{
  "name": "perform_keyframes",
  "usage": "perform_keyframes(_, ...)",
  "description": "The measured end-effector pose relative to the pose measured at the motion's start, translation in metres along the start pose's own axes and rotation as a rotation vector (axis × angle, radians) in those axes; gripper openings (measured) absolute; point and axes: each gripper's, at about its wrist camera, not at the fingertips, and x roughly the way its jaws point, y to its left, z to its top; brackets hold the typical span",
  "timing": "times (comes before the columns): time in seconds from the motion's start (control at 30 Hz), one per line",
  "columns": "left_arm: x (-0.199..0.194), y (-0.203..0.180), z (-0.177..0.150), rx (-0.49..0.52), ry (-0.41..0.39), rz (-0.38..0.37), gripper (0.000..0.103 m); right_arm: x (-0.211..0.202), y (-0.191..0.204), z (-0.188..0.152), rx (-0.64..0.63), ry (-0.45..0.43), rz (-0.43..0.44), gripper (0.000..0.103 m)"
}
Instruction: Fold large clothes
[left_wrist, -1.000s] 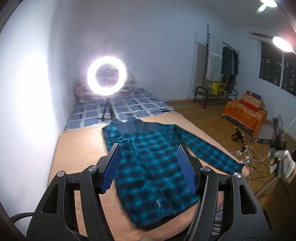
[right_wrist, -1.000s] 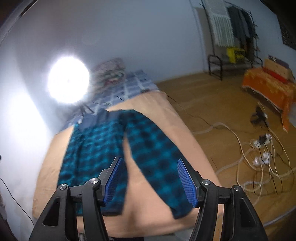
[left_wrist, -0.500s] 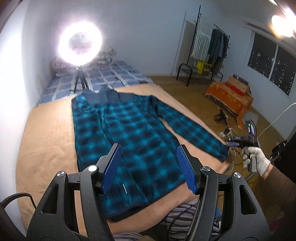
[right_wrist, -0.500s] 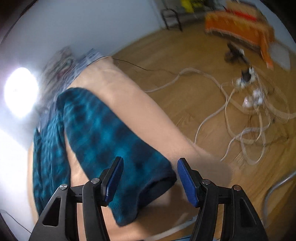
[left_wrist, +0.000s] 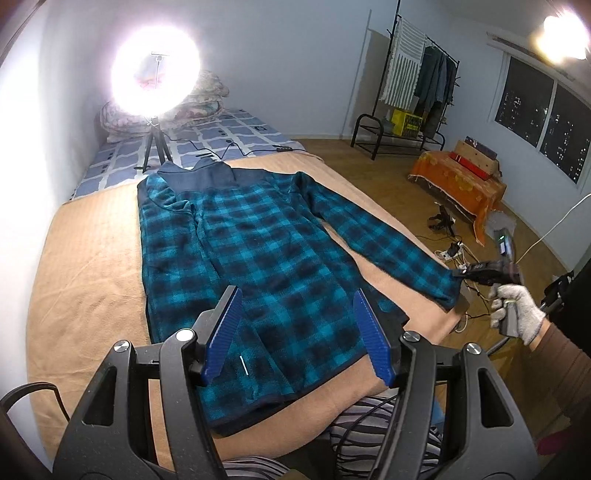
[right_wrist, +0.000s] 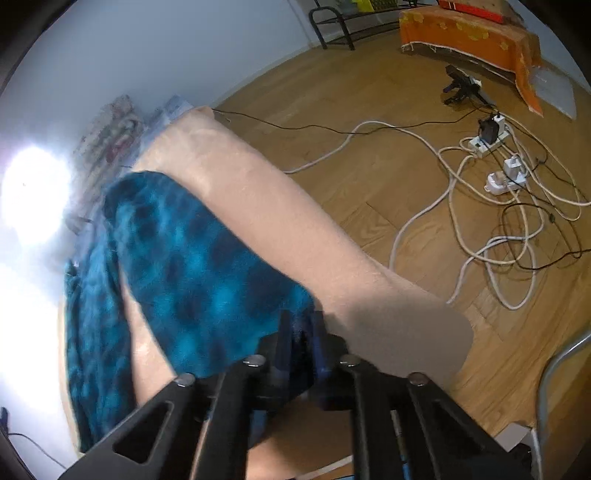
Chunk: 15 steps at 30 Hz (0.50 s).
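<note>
I see my left tongs (left_wrist: 297, 334) spread apart low in the frame above the plaid jacket (left_wrist: 258, 258) lying flat on the bed (left_wrist: 88, 280), while my right tongs (right_wrist: 300, 341) clamp its sleeve cuff (left_wrist: 448, 291) at right.

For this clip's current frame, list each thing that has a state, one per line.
plaid jacket: spread flat on the bed, unfolded, one sleeve stretched out sideways
sleeve cuff: pinched in the right gripper
right gripper: shut on the cuff
left gripper: open, holding nothing, above the hem
ring light: switched on
bed cover: lying flat under the jacket
</note>
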Motion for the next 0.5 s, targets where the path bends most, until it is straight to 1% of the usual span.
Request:
perform_keyframes(0.03,0.002,0.002,0.001,-0.003,0.006,-0.002,0.064,-0.006,0.004,0.0,0.003,-0.012,0.03,0.004)
perform_keyframes(0.1,0.005,0.005,-0.001,-0.016,0.016,-0.008,0.064,-0.016,0.014,-0.001,-0.011,-0.036,0.06,0.004)
perform_keyframes(0.27,0.012,0.014,-0.005,-0.056,0.026,-0.02,0.064,-0.046,0.064,0.001,-0.089,-0.102,0.141,0.004)
perform_keyframes(0.37,0.015,0.02,-0.008,-0.079,0.026,-0.021,0.064,-0.062,0.114,-0.004,-0.193,-0.131,0.2,0.004)
perform_keyframes(0.4,0.015,0.023,-0.009,-0.088,0.026,-0.024,0.063,-0.065,0.127,-0.006,-0.221,-0.135,0.216,0.004)
perform_keyframes(0.43,0.016,0.024,-0.01,-0.092,0.027,-0.026,0.055,-0.069,0.145,-0.01,-0.263,-0.138,0.239,0.004)
perform_keyframes(0.5,0.018,0.028,-0.012,-0.106,0.034,-0.032,0.049,-0.074,0.176,-0.019,-0.337,-0.137,0.273,0.004)
